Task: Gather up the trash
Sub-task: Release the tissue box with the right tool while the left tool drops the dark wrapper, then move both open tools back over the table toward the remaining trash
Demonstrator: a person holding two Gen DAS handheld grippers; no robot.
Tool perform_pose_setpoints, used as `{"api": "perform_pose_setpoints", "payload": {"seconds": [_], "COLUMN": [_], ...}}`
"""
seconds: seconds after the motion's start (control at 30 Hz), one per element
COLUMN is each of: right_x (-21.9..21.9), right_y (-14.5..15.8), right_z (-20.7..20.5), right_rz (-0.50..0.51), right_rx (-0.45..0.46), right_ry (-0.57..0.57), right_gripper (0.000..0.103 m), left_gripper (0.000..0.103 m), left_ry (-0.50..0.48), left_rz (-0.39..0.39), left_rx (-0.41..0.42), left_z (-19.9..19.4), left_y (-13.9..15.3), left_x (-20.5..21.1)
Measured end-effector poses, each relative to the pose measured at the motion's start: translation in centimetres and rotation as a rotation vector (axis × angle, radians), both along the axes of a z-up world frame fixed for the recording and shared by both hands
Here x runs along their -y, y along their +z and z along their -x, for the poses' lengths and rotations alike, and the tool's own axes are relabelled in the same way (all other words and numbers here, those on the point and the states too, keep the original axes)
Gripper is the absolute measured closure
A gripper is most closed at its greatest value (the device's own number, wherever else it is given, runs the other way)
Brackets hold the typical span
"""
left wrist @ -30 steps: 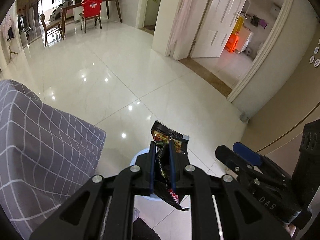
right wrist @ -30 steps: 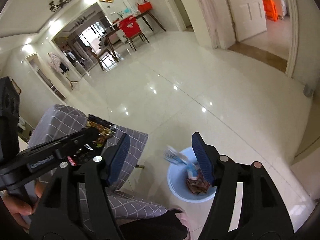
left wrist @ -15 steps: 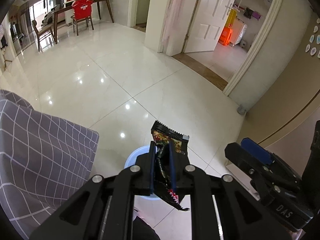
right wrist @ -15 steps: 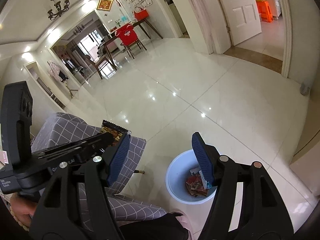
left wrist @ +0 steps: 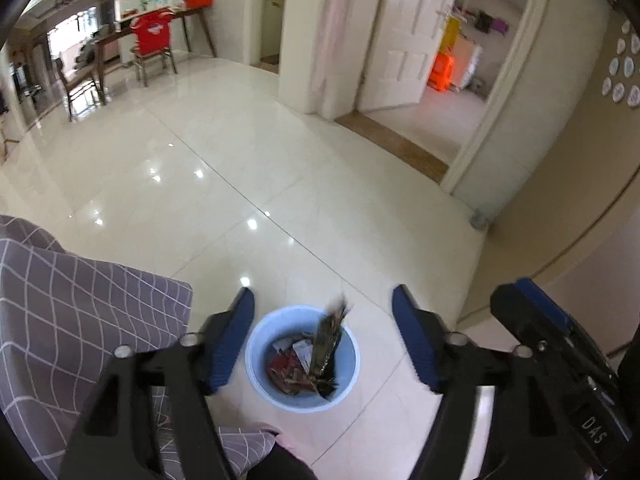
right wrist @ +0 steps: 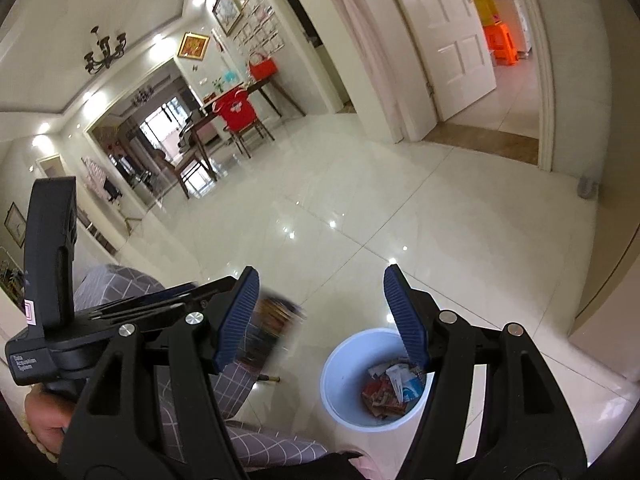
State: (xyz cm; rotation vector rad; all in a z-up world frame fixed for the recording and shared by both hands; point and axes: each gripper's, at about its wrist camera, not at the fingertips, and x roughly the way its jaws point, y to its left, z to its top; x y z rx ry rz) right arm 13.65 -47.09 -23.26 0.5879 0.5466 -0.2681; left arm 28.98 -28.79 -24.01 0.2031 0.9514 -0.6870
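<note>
Dropping toward the blue bin (left wrist: 256, 364): a dark snack wrapper (left wrist: 328, 340), blurred, just above the rubbish inside. Left gripper (left wrist: 322, 340) just sprung wide, nothing between the jaws. Right gripper (right wrist: 320, 316) spread and empty, above the bin. Likely light, thin, crinkly, slippery; best pinched at a flat edge. Readable: "DAS" on the right gripper's body; wrapper print illegible.

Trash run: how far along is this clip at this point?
Done: several wrappers already lie in the blue bin. In hand: nothing gripped; the left gripper has just been opening, its jaws stand wide, and the dark wrapper is dropping, blurred, over the bin. The right gripper is open and empty. Left: no other trash shows on the floor or the checked seat; beyond these views I cannot tell.
</note>
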Motion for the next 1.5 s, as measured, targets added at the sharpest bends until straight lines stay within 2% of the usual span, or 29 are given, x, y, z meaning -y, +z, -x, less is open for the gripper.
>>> {"api": "perform_pose_setpoints", "payload": {"seconds": [0.1, 0.33, 0.53, 0.73, 0.83, 0.93, 1.17, 1.37, 1.5], "right_x": [-0.4, -1.7, -3.4, -6.9, -10.2, -13.9, -25.6, -35.5, -40.6], "right_y": [0.0, 0.5, 2.1, 4.5, 6.1, 7.5, 9.8, 9.6, 8.7], "right_z": [-0.2, -0.4, -0.4, -1.4, -2.5, -4.0, -9.2, -14.2, -17.4], "right_rz": [0.004, 0.003, 0.020, 0.033, 0.048, 0.063, 0.131, 0.144, 0.144], "right_rx": [-0.009, -0.017, -0.005, 0.023, 0.044, 0.056, 0.061, 0.016, -0.030], "right_ry": [0.007, 0.039, 0.074, 0.167, 0.249, 0.340, 0.586, 0.780, 0.873], "right_gripper": [0.039, 0.038, 0.038, 0.038, 0.038, 0.038, 0.038, 0.038, 0.038], "left_gripper": [0.033, 0.033, 0.033, 0.033, 0.033, 0.033, 0.032, 0.031, 0.031], "left_ry": [0.009, 0.029, 0.049, 0.096, 0.143, 0.230, 0.493, 0.721, 0.826], "left_rz": [0.006, 0.013, 0.027, 0.051, 0.052, 0.047, 0.050, 0.035, 0.034], "left_rx": [-0.020, -0.009, 0.019, 0.072, 0.109, 0.133, 0.151, 0.129, 0.104], "left_z": [0.0, 0.8, 1.7, 2.8, 3.3, 3.1, 1.9, 0.9, 0.1], "left_y": [0.2, 1.3, 3.3, 6.5, 8.0, 9.3, 10.9, 10.3, 9.2], "left_x": [-0.7, -2.6, -5.0, -9.8, -13.7, -18.7, -31.8, -42.9, -49.0]}}
